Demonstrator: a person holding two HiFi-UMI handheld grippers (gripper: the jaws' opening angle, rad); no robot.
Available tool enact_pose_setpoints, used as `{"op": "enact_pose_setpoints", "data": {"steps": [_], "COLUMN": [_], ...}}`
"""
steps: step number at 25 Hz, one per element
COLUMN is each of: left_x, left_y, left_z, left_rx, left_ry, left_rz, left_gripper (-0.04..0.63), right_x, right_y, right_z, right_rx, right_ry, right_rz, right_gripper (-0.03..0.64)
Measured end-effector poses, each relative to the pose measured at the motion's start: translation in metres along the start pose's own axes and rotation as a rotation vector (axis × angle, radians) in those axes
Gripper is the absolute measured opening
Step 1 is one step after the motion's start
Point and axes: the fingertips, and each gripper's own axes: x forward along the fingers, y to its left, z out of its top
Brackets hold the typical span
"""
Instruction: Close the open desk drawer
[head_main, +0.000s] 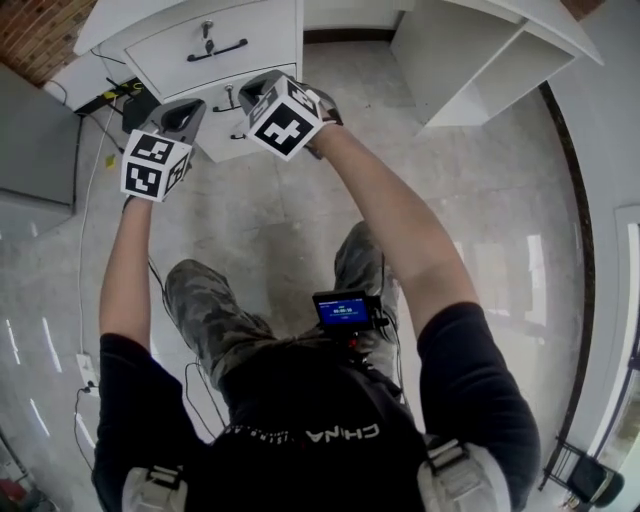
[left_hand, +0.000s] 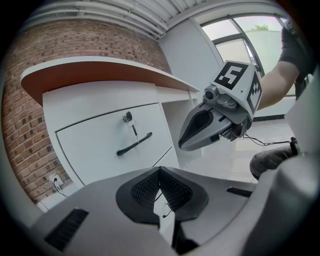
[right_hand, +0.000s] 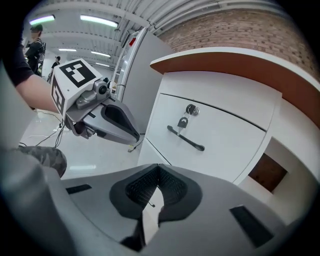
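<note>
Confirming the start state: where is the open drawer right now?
Head view, upper left: the open drawer juts out below the upper drawer, showing between the left gripper and the right gripper.

Both arms stretched forward; the left tool (head_main: 190, 108) and right tool (head_main: 256, 88) hovered side by side, jaws pressed together.

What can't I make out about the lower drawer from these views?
Lower drawer: head view, left tool and right tool cover most of its front; how far open is unclear.
Its handle: head view, only a bit shows beside the right tool; in both gripper views, shut jaws mostly block it.
Drawer's inside: no view shows it.
</note>
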Motion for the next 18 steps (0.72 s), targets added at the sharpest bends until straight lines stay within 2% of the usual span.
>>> {"op": "enact_pose_setpoints", "data": {"steps": [4,8,11,18], "left_x": [-0.030,-0.072,-0.110,-0.205], "left_y": [0.012,0.024,0.041,0.070], "left_z": [0.029,0.083,0.140,0.293], "left_rx": [-0.053,-0.091,-0.114,-0.099], "left_ry": [0.077,0.145,0.173,0.192], "left_rz": [-0.031,-0.077,-0.097,-0.126], "left_gripper": [0.011,0.011,0.011,0.011], "right_x": [-0.026,-0.073,-0.117,-0.242], "right_y": [-0.007,-0.025,-0.042,-0.087], "right_z": [0.029,0.073,0.122,0.241], "right_rx": [0.044,0.098,0.123,0.166], "right_ry": [0.079,0.149,0.184,0.226], "right_rz": [0.065,0.116,0.137,0.128], "right_gripper": [0.015,0.015,0.015,0.015]}}
